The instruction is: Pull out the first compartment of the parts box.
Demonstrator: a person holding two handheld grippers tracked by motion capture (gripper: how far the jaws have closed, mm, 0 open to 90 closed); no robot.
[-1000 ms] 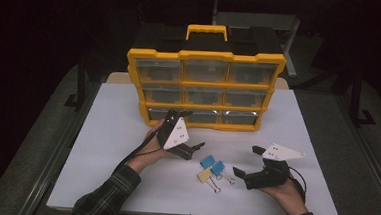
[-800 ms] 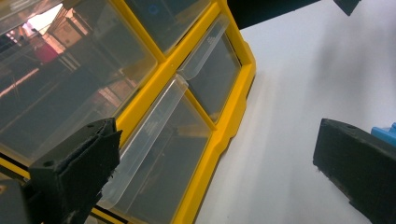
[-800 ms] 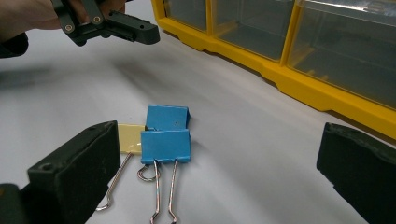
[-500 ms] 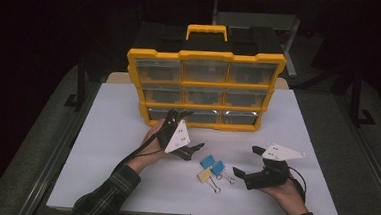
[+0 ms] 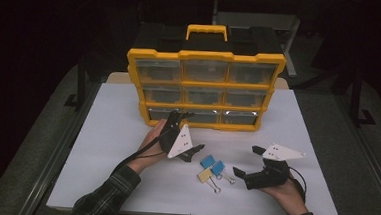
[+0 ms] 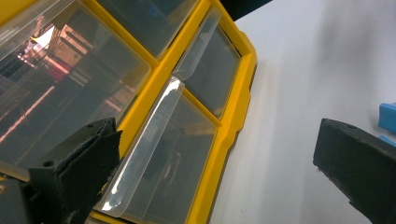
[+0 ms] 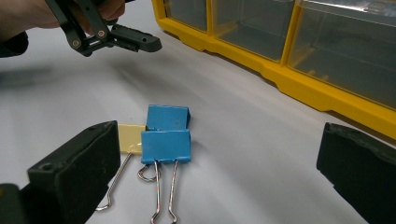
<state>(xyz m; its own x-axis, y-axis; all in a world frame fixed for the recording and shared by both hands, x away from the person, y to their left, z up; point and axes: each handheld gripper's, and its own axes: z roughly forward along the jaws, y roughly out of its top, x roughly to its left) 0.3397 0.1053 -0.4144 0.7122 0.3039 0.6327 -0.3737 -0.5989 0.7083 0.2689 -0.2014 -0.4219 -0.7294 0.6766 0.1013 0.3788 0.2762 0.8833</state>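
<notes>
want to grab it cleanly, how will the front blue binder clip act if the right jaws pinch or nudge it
The front blue binder clip looks small and folded from sheet metal, so probably stiff and light. It lies flat on the smooth white table, so a nudge would likely slide it, not roll it. Its thin wire handles may pivot, and it touches the yellow clip, which would likely shift too.

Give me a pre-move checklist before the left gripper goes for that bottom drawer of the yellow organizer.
1. Left gripper open: ok, jaws apart.
2. Left gripper lined up on the bottom-left drawer: ok, its clear lip sits by one jaw.
3. Jaw touching the lip: cannot tell.
4. Drawer shut: ok.
5. Right gripper open and holding nothing: ok.
6. Binder clips apart from the organizer: ok, two blue and one yellow on the table.
</notes>
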